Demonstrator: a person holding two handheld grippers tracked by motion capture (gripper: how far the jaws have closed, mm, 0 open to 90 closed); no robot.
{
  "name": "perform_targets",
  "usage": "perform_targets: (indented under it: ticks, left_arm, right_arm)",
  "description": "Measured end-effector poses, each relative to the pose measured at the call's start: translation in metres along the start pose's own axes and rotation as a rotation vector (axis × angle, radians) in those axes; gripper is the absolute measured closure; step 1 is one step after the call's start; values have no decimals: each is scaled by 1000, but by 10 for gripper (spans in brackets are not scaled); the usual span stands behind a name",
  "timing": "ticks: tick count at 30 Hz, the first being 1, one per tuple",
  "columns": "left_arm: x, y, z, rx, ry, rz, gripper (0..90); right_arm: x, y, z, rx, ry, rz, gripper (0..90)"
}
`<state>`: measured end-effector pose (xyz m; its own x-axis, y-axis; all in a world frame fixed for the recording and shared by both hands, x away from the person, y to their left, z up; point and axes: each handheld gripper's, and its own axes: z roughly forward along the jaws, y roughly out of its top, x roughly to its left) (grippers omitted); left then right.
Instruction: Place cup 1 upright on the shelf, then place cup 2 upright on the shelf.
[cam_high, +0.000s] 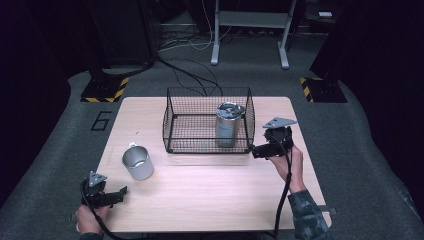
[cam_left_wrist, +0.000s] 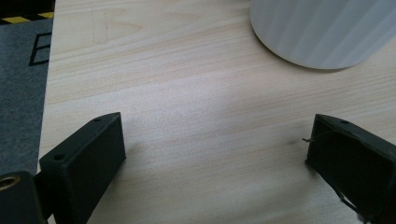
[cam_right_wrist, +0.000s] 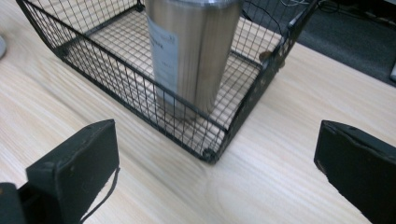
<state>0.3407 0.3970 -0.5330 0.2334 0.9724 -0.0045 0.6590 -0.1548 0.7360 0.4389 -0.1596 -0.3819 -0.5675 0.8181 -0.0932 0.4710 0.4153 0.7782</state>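
Jaws of the right gripper stand spread wide with nothing between them, hovering over bare wood just outside the near right corner of the wire basket. In the right gripper view that corner sits between the two black jaws and a little beyond their tips, not touching either. In the high view the right gripper points at the basket from its right side, close to the mesh wall, with the hand wrapped round the grip and a patterned sleeve behind it.

Inside the basket, a steel tumbler stands upright on the mesh floor, in the end nearest the right gripper and close to the front wall. In the high view the tumbler carries a lid and its top reaches about to the basket's rim.

Jaws of the left gripper are likewise spread apart and hold nothing; between them lies only the table. Beyond the tips, toward the basket, the rounded base of a metal mug stands on the wood, clear of both jaws. In the high view the left gripper lies near the table's front edge, well apart from the basket, and the mug stands upright and open between that gripper and the basket's left front corner, near the gripper but not touching it.
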Motion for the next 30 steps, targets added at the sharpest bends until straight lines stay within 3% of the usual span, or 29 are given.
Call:
perform_targets:
  ticks: [7,11,15,22,26,30]
  left_arm:
    - [0,0,0,0,1,2,44]
    - [0,0,0,0,1,2,44]
    - [0,0,0,-1,1,4,44]
    - [0,0,0,0,0,1,44]
    - [0,0,0,1,-1,1,44]
    - [0,1,0,2,1,2,43]
  right_arm:
    - [-1,-27,0,18,-3,28,0]
    - [-4,-44,6,40,-6,38,0]
    - [-6,-61,12,44,-6,72,0]
    - [-12,-95,30,97,9,127,0]
    - [-16,-110,38,104,21,159,0]
    - [-20,-118,42,105,-1,174,0]
